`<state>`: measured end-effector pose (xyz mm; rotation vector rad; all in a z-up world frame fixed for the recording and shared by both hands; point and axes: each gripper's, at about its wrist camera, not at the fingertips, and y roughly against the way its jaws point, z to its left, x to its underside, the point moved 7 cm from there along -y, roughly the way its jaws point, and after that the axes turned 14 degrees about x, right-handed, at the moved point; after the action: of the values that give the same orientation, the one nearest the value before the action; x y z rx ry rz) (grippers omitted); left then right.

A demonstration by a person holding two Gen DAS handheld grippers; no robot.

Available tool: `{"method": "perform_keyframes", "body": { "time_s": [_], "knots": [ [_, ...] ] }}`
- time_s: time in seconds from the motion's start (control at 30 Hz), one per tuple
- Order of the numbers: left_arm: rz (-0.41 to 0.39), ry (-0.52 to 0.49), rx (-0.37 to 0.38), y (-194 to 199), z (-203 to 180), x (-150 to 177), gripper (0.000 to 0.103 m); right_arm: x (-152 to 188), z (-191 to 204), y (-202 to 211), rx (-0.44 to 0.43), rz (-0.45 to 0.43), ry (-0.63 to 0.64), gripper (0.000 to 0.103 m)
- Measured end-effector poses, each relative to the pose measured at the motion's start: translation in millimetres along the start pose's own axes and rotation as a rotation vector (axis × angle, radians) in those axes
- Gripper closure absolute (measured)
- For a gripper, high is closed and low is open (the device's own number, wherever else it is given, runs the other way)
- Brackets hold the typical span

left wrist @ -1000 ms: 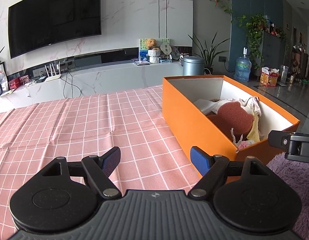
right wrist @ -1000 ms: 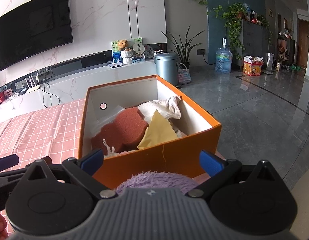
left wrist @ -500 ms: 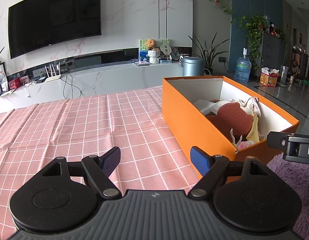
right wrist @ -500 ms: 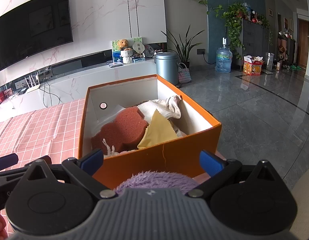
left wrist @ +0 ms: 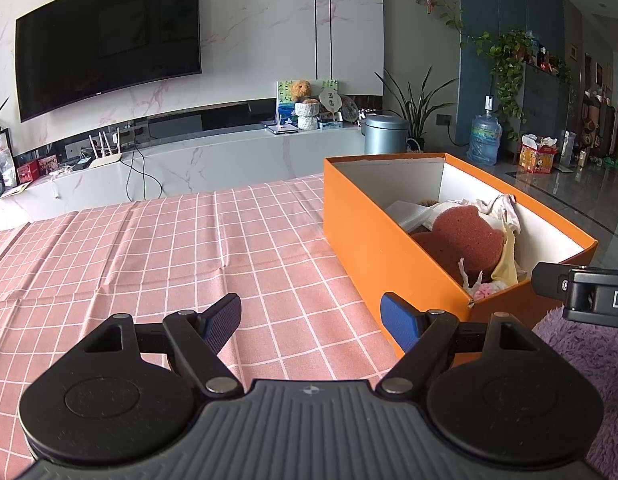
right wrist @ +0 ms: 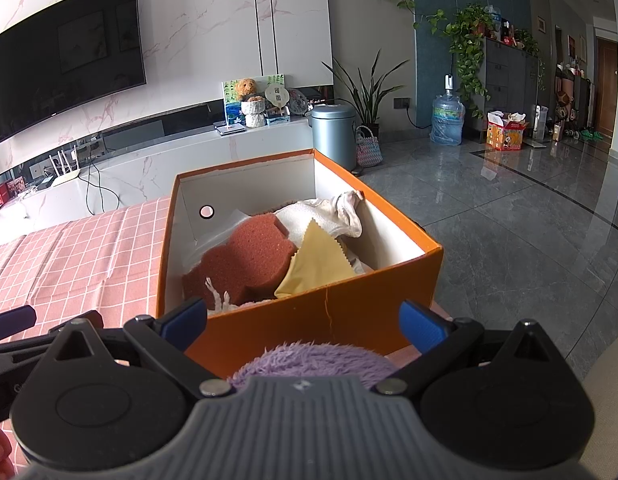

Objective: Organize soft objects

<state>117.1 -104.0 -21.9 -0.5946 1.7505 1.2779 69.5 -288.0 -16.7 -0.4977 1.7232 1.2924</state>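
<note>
1. L tongs (left wrist: 311, 318): apart, nothing between the pads, just pink check cloth on the worktop (left wrist: 149, 248) below. R tongs (right wrist: 303, 320): apart too, wide. The purple fluffy thing (right wrist: 309, 356) sits low betw. the arms, right under my camera; can't see the pads touching it, so I'd call it not gripped.
2. Orange box (right wrist: 329, 312) stands just past the purple fluff, near wall facing me. Inside already: rust-brown sponge (right wrist: 245, 252), yellow cloth (right wrist: 313, 260), white cloth (right wrist: 325, 216), small pale bits at the near end.
3. Risk, my guess: fluff is squashy w/ long pile. If I close on pile only, it may slide out mid-lift.
4. Risk: the box's near wall is tall and right against the fluff. A low carry could snag the rim and shove the box. Its right side looks close to the worktop edge w/ floor beyond, so a shove could tip it off.
5. Risk: box is half full near me. Dropping the fluff on the sponge pile may leave it perched over the rim; the far end looks barer.
6. Materials: box = stiff card, orange outside, white inside, round hole in the left wall. Sponge = porous, lobed outline. Yellow cloth = thin, zigzag-cut edge. White cloth = limp, crumpled. Worktop cloth = creased, could ruck.
</note>
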Motion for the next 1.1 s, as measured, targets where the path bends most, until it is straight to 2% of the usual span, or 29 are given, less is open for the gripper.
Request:
{"method": "perform_keyframes", "body": {
  "time_s": [1.1],
  "knots": [
    [-0.006,-0.006,-0.003,1.4,1.8,-5.3,0.01,-0.2,-0.1,0.4,0.0,0.001,0.001,0.003]
  ]
}}
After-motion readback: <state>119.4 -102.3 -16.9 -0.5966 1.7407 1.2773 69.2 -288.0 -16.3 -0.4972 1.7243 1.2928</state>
